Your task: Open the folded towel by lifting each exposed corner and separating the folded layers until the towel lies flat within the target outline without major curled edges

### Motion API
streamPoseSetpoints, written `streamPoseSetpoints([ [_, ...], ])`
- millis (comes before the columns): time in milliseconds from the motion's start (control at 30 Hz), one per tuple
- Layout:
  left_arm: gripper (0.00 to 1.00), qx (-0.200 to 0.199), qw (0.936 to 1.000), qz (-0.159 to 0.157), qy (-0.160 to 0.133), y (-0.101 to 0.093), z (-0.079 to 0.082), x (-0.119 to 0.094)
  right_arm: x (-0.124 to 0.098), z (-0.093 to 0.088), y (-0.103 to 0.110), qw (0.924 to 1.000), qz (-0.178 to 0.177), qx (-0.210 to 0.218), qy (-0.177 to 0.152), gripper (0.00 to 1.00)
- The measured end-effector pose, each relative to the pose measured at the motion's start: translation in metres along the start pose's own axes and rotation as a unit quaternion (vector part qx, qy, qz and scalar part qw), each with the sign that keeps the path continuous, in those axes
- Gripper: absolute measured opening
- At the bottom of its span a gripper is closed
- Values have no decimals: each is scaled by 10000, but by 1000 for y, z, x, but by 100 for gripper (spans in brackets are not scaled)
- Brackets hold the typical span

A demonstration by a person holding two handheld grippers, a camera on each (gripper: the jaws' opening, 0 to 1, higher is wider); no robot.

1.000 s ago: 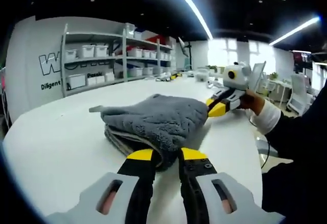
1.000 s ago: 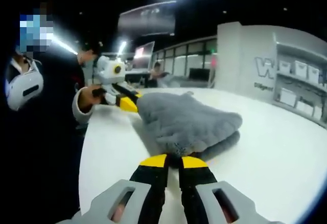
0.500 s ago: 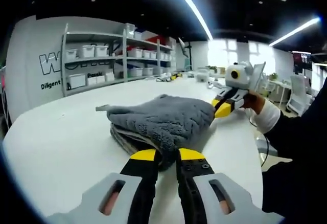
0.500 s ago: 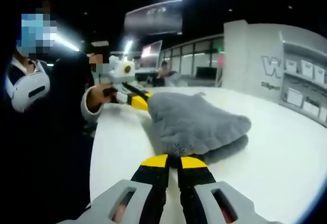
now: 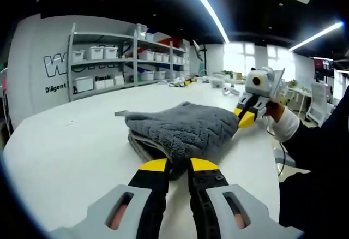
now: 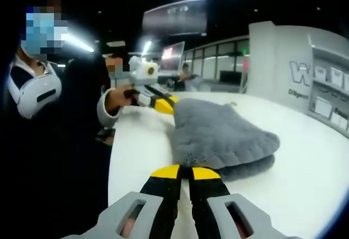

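A grey folded towel (image 5: 185, 130) lies in thick layers on the white table (image 5: 65, 146). In the left gripper view my left gripper (image 5: 178, 165) is at the towel's near edge, its yellow tips shut on the fold. My right gripper (image 5: 246, 120) pinches the far right corner. In the right gripper view the towel (image 6: 218, 132) spreads ahead, its stacked layers showing at the right side. There my right gripper (image 6: 185, 172) is shut on the near edge, and the left gripper (image 6: 165, 106) holds the far corner, with a hand (image 6: 117, 100) behind it.
Shelving (image 5: 103, 64) with white bins stands against the wall beyond the table's far left. More tables and gear sit further back. A dark sleeve with a white cuff (image 5: 286, 127) fills the right side. The table's rim (image 6: 117, 157) runs close on the left in the right gripper view.
Both views have shifted a little, so towel and opposite gripper sit further right in each. Both grippers keep their hold and the towel stays folded.
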State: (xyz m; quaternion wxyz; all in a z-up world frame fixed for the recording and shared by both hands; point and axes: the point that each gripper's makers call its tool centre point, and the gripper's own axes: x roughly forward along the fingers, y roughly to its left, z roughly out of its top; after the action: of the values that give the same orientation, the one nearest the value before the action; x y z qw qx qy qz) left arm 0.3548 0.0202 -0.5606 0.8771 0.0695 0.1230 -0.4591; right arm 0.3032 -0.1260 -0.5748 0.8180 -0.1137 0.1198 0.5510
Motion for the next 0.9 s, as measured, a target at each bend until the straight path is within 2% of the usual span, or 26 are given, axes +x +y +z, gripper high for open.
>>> streamPoseSetpoints([
  [433, 11, 124, 9998, 112, 53, 5, -4, -3, 7, 4, 22, 9993, 246, -232, 178, 2],
  [533, 10, 80, 9999, 110, 44, 8, -4, -5, 10, 10, 36, 9980, 377, -428, 258, 2],
  [900, 10, 13, 9998, 205, 69, 15, -4, -11, 23, 16, 64, 9937, 659, -777, 475, 1],
])
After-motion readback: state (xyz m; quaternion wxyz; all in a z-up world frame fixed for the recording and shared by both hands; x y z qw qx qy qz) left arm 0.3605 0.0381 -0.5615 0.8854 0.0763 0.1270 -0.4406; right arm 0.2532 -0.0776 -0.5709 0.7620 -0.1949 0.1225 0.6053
